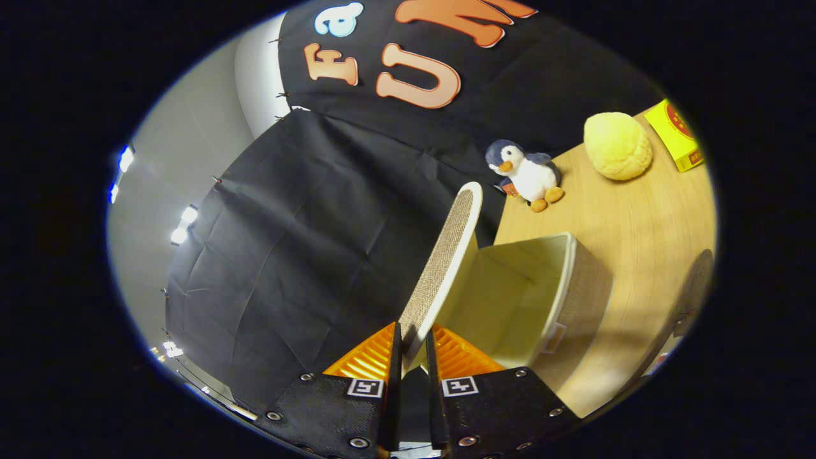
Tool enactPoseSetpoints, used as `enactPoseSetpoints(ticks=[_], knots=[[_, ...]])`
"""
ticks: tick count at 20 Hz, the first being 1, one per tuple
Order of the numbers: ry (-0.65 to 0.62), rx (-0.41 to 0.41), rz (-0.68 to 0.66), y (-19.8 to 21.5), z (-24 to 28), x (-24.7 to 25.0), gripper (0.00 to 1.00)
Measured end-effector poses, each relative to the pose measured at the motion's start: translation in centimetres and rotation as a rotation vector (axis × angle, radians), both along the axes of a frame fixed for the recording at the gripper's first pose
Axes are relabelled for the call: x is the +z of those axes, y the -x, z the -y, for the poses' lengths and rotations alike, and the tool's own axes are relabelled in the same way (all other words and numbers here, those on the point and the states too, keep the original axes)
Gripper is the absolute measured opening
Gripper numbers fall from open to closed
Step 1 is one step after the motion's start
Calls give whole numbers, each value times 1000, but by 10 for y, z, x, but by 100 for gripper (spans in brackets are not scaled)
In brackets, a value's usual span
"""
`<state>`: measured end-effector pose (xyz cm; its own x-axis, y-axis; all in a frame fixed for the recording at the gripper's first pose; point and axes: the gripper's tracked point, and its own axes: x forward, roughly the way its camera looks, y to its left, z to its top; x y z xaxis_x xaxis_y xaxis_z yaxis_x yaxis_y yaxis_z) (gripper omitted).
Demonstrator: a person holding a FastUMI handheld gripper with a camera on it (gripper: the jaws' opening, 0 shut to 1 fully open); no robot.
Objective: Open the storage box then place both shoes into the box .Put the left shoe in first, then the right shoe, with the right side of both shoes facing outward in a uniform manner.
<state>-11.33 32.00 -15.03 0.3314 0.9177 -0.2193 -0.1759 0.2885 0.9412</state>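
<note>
Gripper (pixel 413 347) pinches the lid (pixel 443 268) edge – both fingers press on it, lid caught between them and raised steeply, running away from the tips. Lid has a woven beige face with a pale rim. Just beyond, the storage box (pixel 561 280) sits open on the wooden table (pixel 644 223) – cream inside, woven outer wall. Farther: plush penguin (pixel 526 173), yellow round plush (pixel 617 145), yellow carton (pixel 676 135).

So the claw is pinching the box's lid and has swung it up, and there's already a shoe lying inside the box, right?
Not quite. The gripper view shows the claw pinching the lid, which stands raised, but the storage box holds no shoe in the part of its pale interior that can be seen. The rest is as you said.
</note>
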Motion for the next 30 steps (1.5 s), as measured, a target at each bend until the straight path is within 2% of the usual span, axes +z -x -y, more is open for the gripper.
enactPoseSetpoints(ticks=[5, 8, 15, 17, 19, 22, 26, 30], knots=[[45, 39, 90, -7, -48, 29, 17], [57, 80, 82, -4, -87, 31, 17], [97, 101, 100, -5, -154, 41, 17], [157, 110, 118, -2, -158, 36, 25], [187, 120, 149, 1, -162, 31, 55], [267, 123, 194, 5, -141, 20, 83], [358, 85, 206, -2, -93, -1, 95], [464, 28, 203, -6, -28, -28, 96]])
